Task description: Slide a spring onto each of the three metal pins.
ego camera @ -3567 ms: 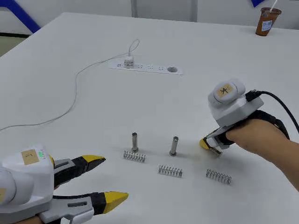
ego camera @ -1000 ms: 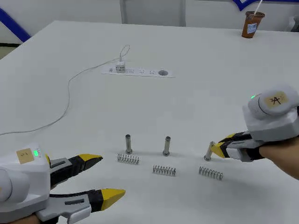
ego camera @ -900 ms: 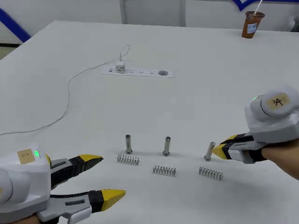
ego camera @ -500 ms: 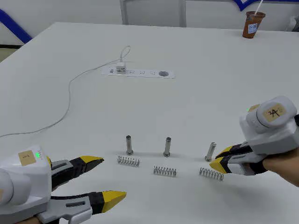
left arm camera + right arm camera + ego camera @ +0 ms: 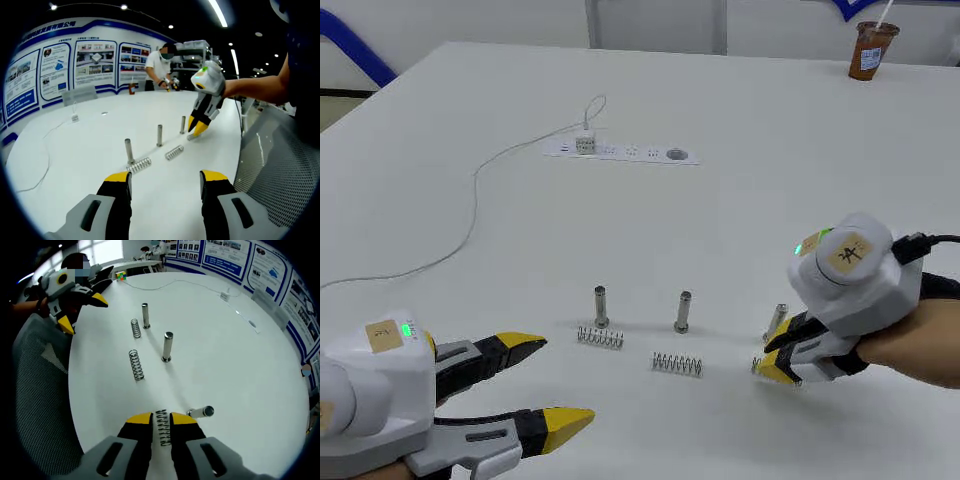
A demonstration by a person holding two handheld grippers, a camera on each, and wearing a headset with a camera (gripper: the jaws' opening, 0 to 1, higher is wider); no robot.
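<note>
Three metal pins stand upright in a row: left pin (image 5: 601, 305), middle pin (image 5: 683, 311), right pin (image 5: 777, 320). Springs lie flat in front of them: left spring (image 5: 601, 338), middle spring (image 5: 677, 364). The third spring (image 5: 161, 427) lies on the table between the jaws of my right gripper (image 5: 161, 421), which straddle it with a narrow gap, right beside the right pin (image 5: 200, 412). In the head view the right gripper (image 5: 773, 356) covers most of that spring. My left gripper (image 5: 548, 382) hovers wide open at the near left, holding nothing.
A white power strip (image 5: 622, 152) with a plugged-in cable (image 5: 475, 190) lies further back on the white table (image 5: 740, 220). A drink cup (image 5: 869, 48) stands at the far right. A person (image 5: 160, 67) stands in the background.
My right gripper has left the right pin, moved down toward me and lowered over the right spring, which now sits between its jaws. The left gripper has stayed put and open.
</note>
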